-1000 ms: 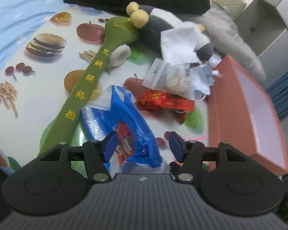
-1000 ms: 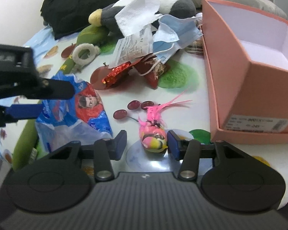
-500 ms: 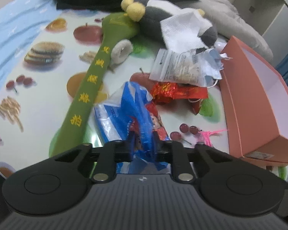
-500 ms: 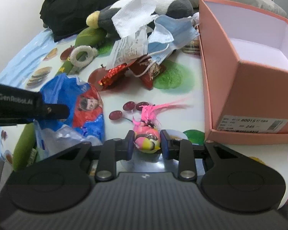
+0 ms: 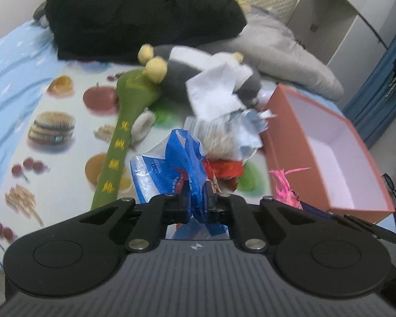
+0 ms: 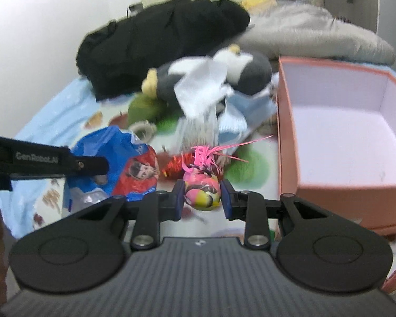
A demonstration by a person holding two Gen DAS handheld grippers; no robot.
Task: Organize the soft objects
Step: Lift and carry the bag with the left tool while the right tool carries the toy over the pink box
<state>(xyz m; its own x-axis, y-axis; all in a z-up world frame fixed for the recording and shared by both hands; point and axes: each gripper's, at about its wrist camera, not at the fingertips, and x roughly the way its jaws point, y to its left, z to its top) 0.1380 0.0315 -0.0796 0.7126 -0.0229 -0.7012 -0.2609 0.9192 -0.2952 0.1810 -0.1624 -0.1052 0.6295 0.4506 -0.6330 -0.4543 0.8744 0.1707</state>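
My left gripper [image 5: 198,203] is shut on a crumpled blue plastic bag [image 5: 177,163], held up off the printed tablecloth [image 5: 66,121]; from the right wrist view the same bag [image 6: 118,169] hangs from that gripper's finger [image 6: 89,165]. My right gripper [image 6: 202,198] is shut on a small pink-and-yellow ball toy [image 6: 202,190] with pink feathers, lifted above the cloth. That toy's feathers [image 5: 282,182] show at the lower right of the left wrist view. A long green plush stick [image 5: 124,137] and a grey plush animal [image 5: 182,79] lie beyond.
An open orange box [image 6: 330,195] with a pale inside stands at the right. A heap of tissue [image 5: 216,92], a face mask [image 6: 240,111], a clear packet and red wrappers [image 5: 224,169] lies in the middle. Black clothing [image 5: 134,13] and a grey garment [image 5: 282,47] fill the back.
Both grippers closed, the left on the blue bag and the right on the feathered ball, then rose; bag and toy have left the cloth.
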